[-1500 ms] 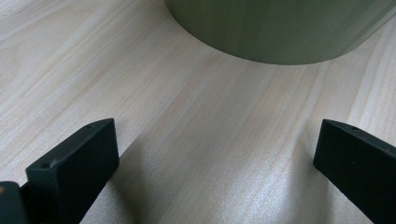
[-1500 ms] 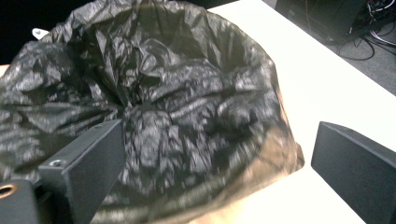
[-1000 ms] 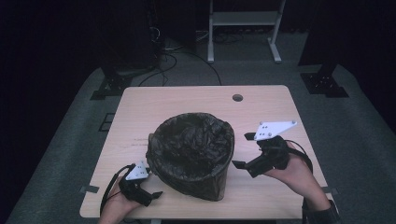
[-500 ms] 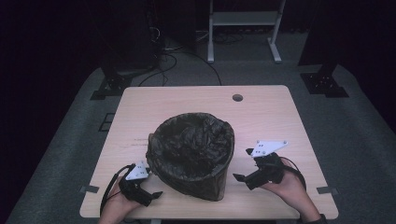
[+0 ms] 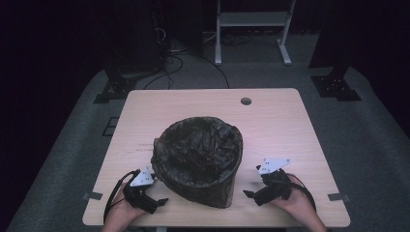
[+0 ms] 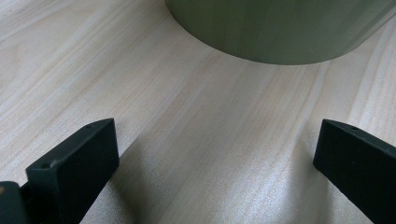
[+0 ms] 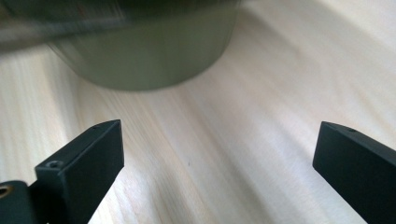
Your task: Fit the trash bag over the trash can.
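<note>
Bin point(image 5: 200, 162), lined with a dark bag point(image 5: 203, 147), stands upright near the table's point(image 5: 290, 125) front edge. Left gripper point(image 5: 157, 203) at bin's 8 o'clock, jaws apart, empty. Right gripper point(image 5: 251, 195) at 4 o'clock, jaws apart, empty, near the bin's base.

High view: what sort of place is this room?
Probably a lab or recording studio: a bare light wooden table on grey carpet, loose black cables on the floor, and a white metal stand behind.
</note>
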Motion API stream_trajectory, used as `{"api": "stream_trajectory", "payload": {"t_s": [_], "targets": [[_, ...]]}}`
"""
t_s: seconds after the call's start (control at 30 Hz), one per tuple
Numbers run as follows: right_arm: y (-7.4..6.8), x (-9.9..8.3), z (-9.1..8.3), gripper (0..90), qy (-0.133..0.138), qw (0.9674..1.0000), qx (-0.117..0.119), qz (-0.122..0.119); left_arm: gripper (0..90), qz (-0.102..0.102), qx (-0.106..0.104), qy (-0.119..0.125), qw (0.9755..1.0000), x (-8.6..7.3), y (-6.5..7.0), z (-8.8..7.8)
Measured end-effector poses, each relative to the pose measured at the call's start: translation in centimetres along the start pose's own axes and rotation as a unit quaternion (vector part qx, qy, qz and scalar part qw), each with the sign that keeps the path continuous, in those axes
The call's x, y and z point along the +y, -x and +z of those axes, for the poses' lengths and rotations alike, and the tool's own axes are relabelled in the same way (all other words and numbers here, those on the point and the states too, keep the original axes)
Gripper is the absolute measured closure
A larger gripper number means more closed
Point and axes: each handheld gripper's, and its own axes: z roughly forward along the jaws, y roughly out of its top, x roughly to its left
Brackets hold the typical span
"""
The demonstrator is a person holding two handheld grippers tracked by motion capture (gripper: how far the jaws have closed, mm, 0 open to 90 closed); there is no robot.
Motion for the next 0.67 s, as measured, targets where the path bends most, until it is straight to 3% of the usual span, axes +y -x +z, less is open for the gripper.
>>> {"api": "stream_trajectory", "payload": {"t_s": [0.17, 0.47, 0.67], "targets": [[-0.2, -0.3, 1.3, 0.0, -0.021, 0.9997, -0.01, -0.008, 0.0, 0.0, 0.0, 0.0, 1.0, 0.0, 0.0, 0.0], [-0.5, -0.5, 3.3, 0.0, -0.028, 0.9994, -0.014, -0.014, 0.0, 0.0, 0.0, 0.0, 1.0, 0.0, 0.0, 0.0], [-0.3, -0.6, 3.5, 0.0, -0.023, 0.9997, -0.006, -0.005, 0.0, 0.0, 0.0, 0.0, 1.0, 0.0, 0.0, 0.0]]}}
